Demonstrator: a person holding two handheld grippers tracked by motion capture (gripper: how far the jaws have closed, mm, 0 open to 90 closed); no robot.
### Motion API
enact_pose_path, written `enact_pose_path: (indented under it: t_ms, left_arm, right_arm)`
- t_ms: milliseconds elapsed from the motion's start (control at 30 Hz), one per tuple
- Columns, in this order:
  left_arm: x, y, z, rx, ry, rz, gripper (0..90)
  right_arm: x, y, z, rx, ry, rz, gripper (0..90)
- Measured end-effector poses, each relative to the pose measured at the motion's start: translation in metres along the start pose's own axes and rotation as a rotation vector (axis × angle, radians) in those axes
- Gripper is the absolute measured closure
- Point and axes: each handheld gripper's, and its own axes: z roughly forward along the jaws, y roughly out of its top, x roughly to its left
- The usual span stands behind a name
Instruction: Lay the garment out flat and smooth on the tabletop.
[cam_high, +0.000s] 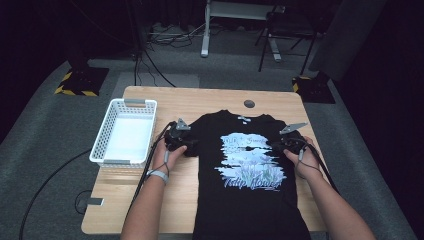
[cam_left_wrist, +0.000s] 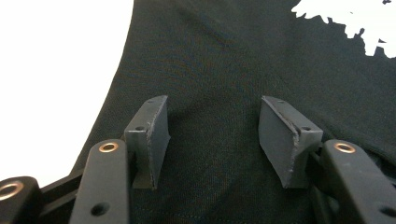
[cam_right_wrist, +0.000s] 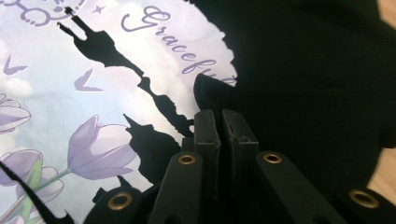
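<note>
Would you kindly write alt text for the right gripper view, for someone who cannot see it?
The right claw, jaws shut, pinches a fold of a black T-shirt lying flat. To its left spreads the shirt's print: pale sky, purple tulips and cursive lettering. A strip of wooden table shows at the right edge.
</note>
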Motion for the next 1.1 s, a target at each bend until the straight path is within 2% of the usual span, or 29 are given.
enact_pose_path:
  t_ms: [133,267,367,500,533,567,600,633,667,700,733,767,833,867,900,933,967,1000,1100]
  left_arm:
    - [0.000,0.000,0.000,0.000,-0.001,-0.001,43.9]
    - [0.000,0.000,0.000,0.000,-0.001,-0.002,43.9]
    - [0.000,0.000,0.000,0.000,0.001,0.000,43.9]
    - [0.000,0.000,0.000,0.000,0.000,0.000,43.9]
    - [0.000,0.000,0.000,0.000,0.000,0.000,43.9]
    - [0.000,0.000,0.000,0.000,-0.001,-0.002,43.9]
    - [0.000,0.000,0.000,0.000,-0.001,-0.002,43.9]
    - [0.000,0.000,0.000,-0.001,-0.001,-0.003,43.9]
    - [0.000,0.000,0.000,-0.001,0.000,-0.004,44.0]
    - [0.000,0.000,0.000,0.000,0.001,-0.005,43.9]
    - [0.001,0.001,0.000,0.001,0.002,-0.004,43.9]
    - [0.001,0.001,0.001,0.001,0.001,-0.006,43.8]
    - [0.001,0.001,0.001,0.003,0.007,-0.013,41.8]
    - [0.000,0.002,0.001,0.003,0.006,-0.023,35.4]
    - [-0.001,0.002,0.001,0.009,0.004,-0.035,35.4]
    - [-0.002,0.004,-0.001,0.013,0.022,-0.030,35.7]
    - [-0.005,0.006,-0.004,-0.002,0.036,-0.022,35.8]
    - [-0.008,0.010,-0.009,-0.038,0.030,-0.025,35.7]
    - [-0.019,0.018,-0.023,-0.091,0.022,-0.012,34.0]
  right_arm:
    - [-0.002,0.000,-0.014,-0.041,-0.033,0.012,85.4]
    - [-0.011,-0.001,-0.036,-0.080,-0.087,0.037,85.4]
    - [-0.024,-0.008,-0.056,-0.120,-0.120,0.088,85.3]
    - [-0.044,-0.027,-0.079,-0.150,-0.171,0.182,84.6]
    - [-0.048,-0.032,-0.084,-0.150,-0.193,0.206,82.6]
    - [-0.053,-0.039,-0.088,-0.150,-0.222,0.236,75.7]
    - [-0.053,-0.039,-0.088,-0.150,-0.222,0.236,75.7]
    - [-0.057,-0.044,-0.093,-0.157,-0.253,0.274,61.5]
    - [-0.059,-0.048,-0.097,-0.172,-0.268,0.316,51.2]
    - [-0.057,-0.049,-0.106,-0.227,-0.252,0.336,44.3]
    - [-0.057,-0.049,-0.106,-0.227,-0.252,0.336,44.3]
    - [-0.053,-0.046,-0.109,-0.250,-0.241,0.314,42.4]
    - [-0.043,-0.038,-0.113,-0.257,-0.241,0.264,41.1]
    - [-0.035,-0.032,-0.113,-0.269,-0.203,0.232,40.4]
    - [-0.035,-0.032,-0.113,-0.269,-0.203,0.232,40.4]
    - [-0.032,-0.029,-0.112,-0.270,-0.186,0.222,40.1]
    - [-0.029,-0.027,-0.111,-0.267,-0.176,0.208,39.7]
    - [-0.025,-0.026,-0.111,-0.262,-0.171,0.197,38.9]
    - [-0.015,-0.024,-0.111,-0.263,-0.154,0.168,37.0]
